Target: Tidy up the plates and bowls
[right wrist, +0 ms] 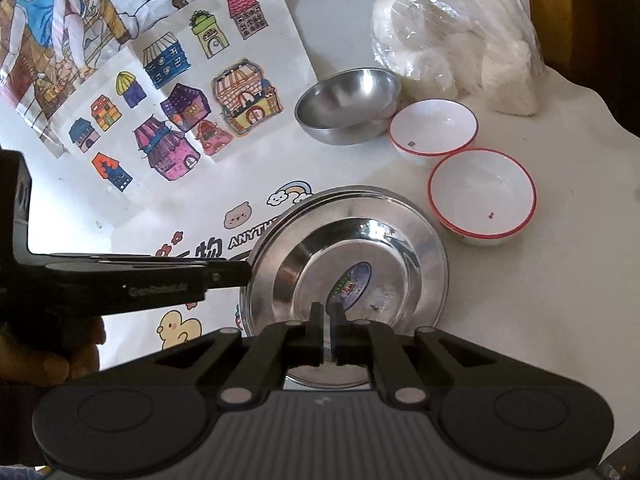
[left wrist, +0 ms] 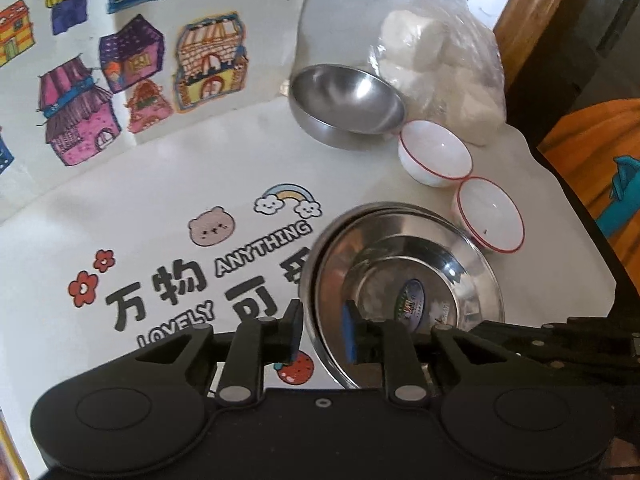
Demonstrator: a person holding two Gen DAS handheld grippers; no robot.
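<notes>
The table (left wrist: pixel 552 240) carries everything, its white top under a printed sheet (left wrist: pixel 168 208) that reads "ANYTHING" and "LOVELY" with the characters "万物" beside a bear face, a rainbow and red flowers. Beyond the fingers and to their left lies a page of coloured house drawings (left wrist: pixel 132 64).

The stack of steel plates (right wrist: pixel 360 248) lies right ahead of both pairs of fingers. The top plate bears an oval sticker (right wrist: pixel 354 282) at its centre; its writing is too small to read. The left gripper (left wrist: pixel 322 334) straddles the near left rim of the stack, one finger outside it and the blue-padded finger (left wrist: pixel 349 334) inside over the dish, with a gap showing between pad and rim, so they stand released. The right gripper (right wrist: pixel 327 334) has its fingers drawn nearly together over the near rim of the top plate; whether they pinch the rim I cannot tell. In the right wrist view the left gripper's body reads "GenRobot.AI".

Past the fingertips and to the right lies a clear bag of white lumps (left wrist: pixel 440 68), against the far edge. Just before it sits a steel bowl (left wrist: pixel 344 104), empty and upright. To its right stand two white bowls with red rims, the farther bowl (left wrist: pixel 436 152) touching the steel one, the nearer bowl (left wrist: pixel 490 214) just beside the plate stack
</notes>
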